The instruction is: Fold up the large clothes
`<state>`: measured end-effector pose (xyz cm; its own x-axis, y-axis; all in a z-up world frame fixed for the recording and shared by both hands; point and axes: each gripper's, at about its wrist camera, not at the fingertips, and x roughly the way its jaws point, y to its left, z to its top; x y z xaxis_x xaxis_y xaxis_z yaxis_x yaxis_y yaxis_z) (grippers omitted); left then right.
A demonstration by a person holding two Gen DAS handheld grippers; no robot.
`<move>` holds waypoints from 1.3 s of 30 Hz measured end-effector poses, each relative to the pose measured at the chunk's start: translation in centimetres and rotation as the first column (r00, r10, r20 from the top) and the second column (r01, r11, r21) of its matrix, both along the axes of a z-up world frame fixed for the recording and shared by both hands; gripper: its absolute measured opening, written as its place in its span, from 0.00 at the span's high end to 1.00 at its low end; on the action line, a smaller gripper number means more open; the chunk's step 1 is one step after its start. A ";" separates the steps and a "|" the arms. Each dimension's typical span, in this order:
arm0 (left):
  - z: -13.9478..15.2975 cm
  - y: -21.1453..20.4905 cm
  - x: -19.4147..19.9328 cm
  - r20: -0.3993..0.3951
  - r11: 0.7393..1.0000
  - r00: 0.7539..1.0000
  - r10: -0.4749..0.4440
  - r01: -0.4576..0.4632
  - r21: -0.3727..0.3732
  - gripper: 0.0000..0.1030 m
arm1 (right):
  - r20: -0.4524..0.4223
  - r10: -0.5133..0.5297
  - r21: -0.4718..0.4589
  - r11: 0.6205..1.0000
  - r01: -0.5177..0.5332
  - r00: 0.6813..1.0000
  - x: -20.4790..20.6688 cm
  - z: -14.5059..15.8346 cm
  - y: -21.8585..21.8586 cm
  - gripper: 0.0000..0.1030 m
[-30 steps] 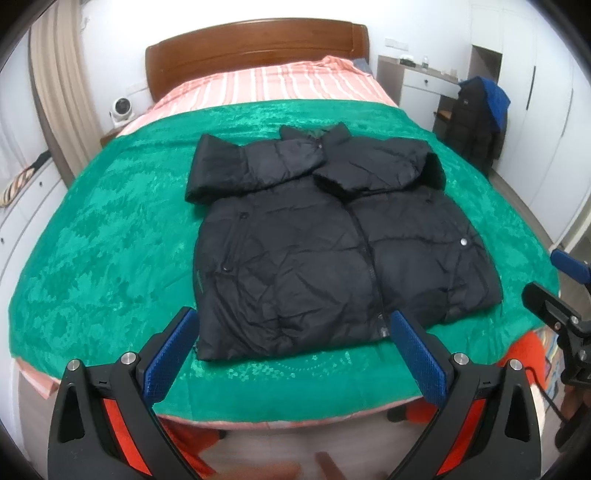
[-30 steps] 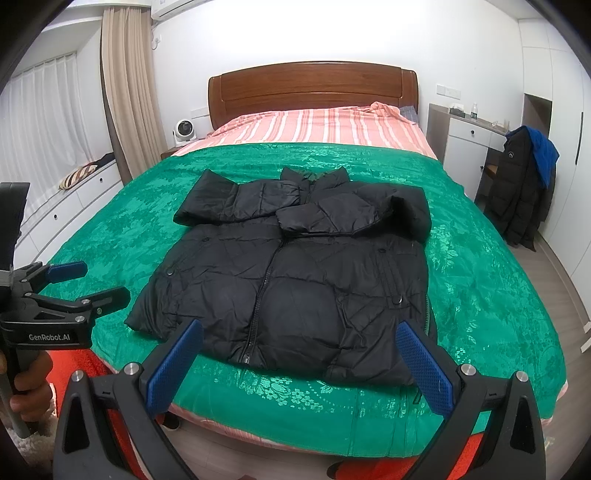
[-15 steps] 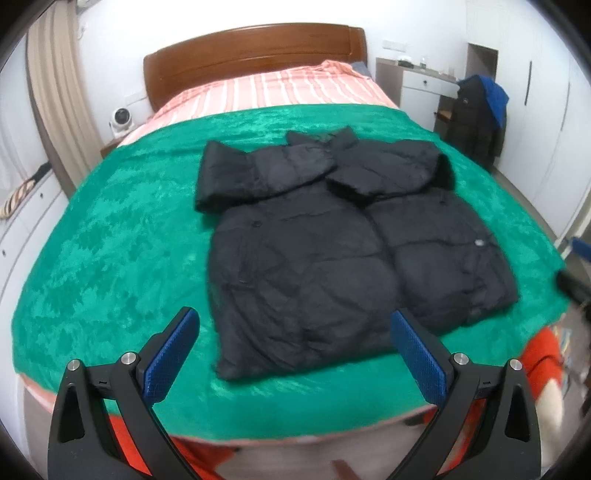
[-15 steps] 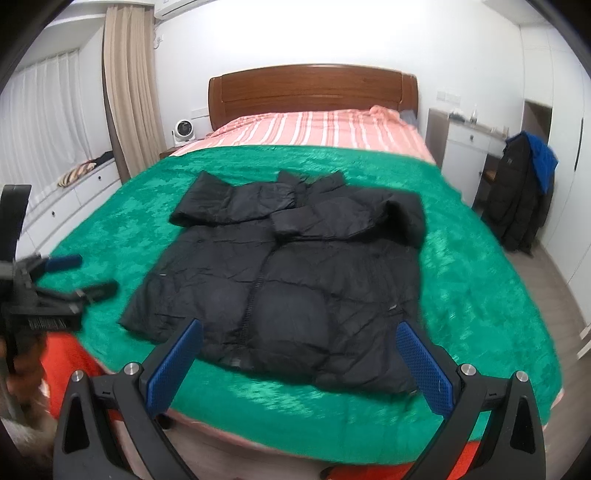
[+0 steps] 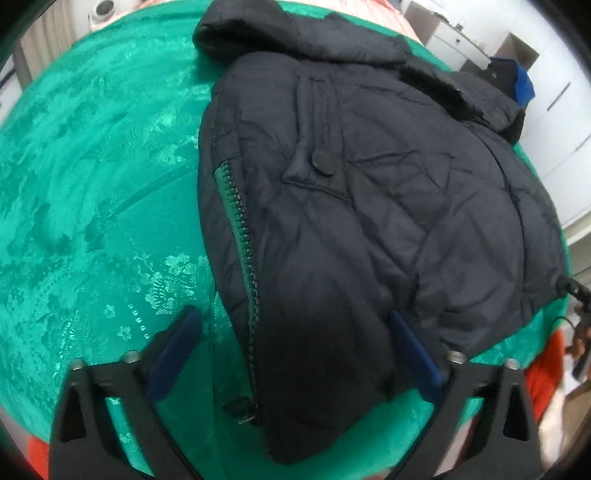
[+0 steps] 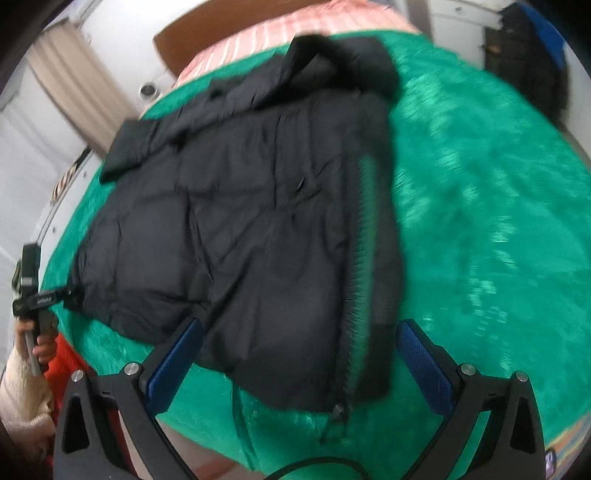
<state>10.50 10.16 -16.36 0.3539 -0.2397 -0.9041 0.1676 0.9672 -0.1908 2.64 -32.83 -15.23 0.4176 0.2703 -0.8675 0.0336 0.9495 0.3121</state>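
Black puffer jacket (image 5: pixel 369 206) lies flat on green bedspread (image 5: pixel 92 184), sleeves folded across chest, hood end toward headboard (image 6: pixel 207 33). Left gripper (image 5: pixel 295 350) is spread wide w/ nothing between blue pads, straddling jacket's near-left hem corner by the green-lined side zip (image 5: pixel 236 221). Right gripper (image 6: pixel 299 354) is likewise spread & empty, low over near-right hem corner. Right view is blurry. Dark coat (image 6: pixel 524 55) hangs by wardrobe.

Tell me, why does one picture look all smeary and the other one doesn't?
Right wrist view: the green bedspread and black jacket are streaked by motion blur. Left wrist view: the jacket is sharper, its zipper clear. Both views bulge from the fisheye lens.
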 end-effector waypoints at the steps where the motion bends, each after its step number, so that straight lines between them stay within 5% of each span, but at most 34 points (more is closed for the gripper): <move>1: 0.3 -0.2 -0.3 -0.002 1.000 1.000 -0.018 0.018 -0.018 0.51 | -0.019 -0.004 -0.025 1.000 0.003 1.000 0.1 0.3 0.2 0.43; 2: 0.9 -0.3 -0.7 0.000 1.000 1.000 -0.018 0.018 -0.015 0.71 | -0.013 0.002 -0.061 0.998 -0.003 1.000 0.0 0.9 0.4 0.60; 4: 2.1 -0.2 -1.5 0.016 1.000 1.000 -0.021 0.021 -0.019 0.81 | 0.020 0.028 -0.100 0.995 -0.026 0.999 -0.6 2.5 1.0 0.72; 11: 4.8 1.3 -6.6 -0.005 0.998 0.999 -0.048 0.047 -0.030 0.84 | 0.033 0.041 -0.069 0.997 -0.038 0.999 -5.1 5.7 1.7 0.78; 16: 1.0 1.2 -8.9 -0.050 0.999 0.999 -0.018 0.019 0.028 0.79 | -0.080 0.011 -0.059 0.998 -0.016 0.997 -6.3 -0.4 2.5 0.77; 19: 1.9 0.4 -9.5 -0.008 0.993 0.999 -0.038 0.038 0.112 0.62 | -0.089 0.007 -0.086 0.996 -0.015 0.996 -5.9 0.1 2.3 0.58; 21: 3.5 0.8 -10.0 0.030 0.986 0.999 -0.034 0.029 0.165 0.36 | -0.092 0.030 -0.155 0.987 -0.044 0.995 -5.6 2.3 2.3 0.25; 24: 7.1 2.2 -11.1 0.151 0.981 0.988 0.005 -0.035 0.190 0.19 | -0.013 0.095 -0.364 0.927 -0.093 0.995 -4.5 7.5 3.0 0.22; 26: 9.4 3.5 -11.1 0.227 0.980 0.972 0.057 -0.097 0.172 0.15 | 0.067 0.188 -0.470 0.872 -0.135 0.980 -2.3 11.3 5.3 0.15; 29: 11.7 4.0 -10.4 0.300 0.980 0.945 0.133 -0.170 0.101 0.14 | 0.151 0.350 -0.488 0.840 -0.238 0.925 2.1 13.8 9.9 0.02; 34: 13.0 3.0 -10.8 0.311 0.982 0.936 0.166 -0.186 0.035 0.14 | 0.138 0.585 -0.541 0.720 -0.433 0.800 12.0 8.8 19.2 0.01; 37: 12.5 2.9 -11.7 0.317 0.982 0.937 0.150 -0.179 0.065 0.14 | 0.054 0.612 -0.630 0.634 -0.449 0.789 16.9 2.9 23.0 0.07; 38: 12.2 2.9 -12.1 0.318 0.979 0.936 0.151 -0.187 0.084 0.14 | 0.024 0.605 -0.640 0.621 -0.453 0.796 18.1 1.3 23.2 0.36; 39: 12.2 3.0 -12.5 0.319 0.974 0.934 0.158 -0.200 0.105 0.14 | 0.024 0.588 -0.611 0.649 -0.453 0.809 18.7 1.0 22.6 0.55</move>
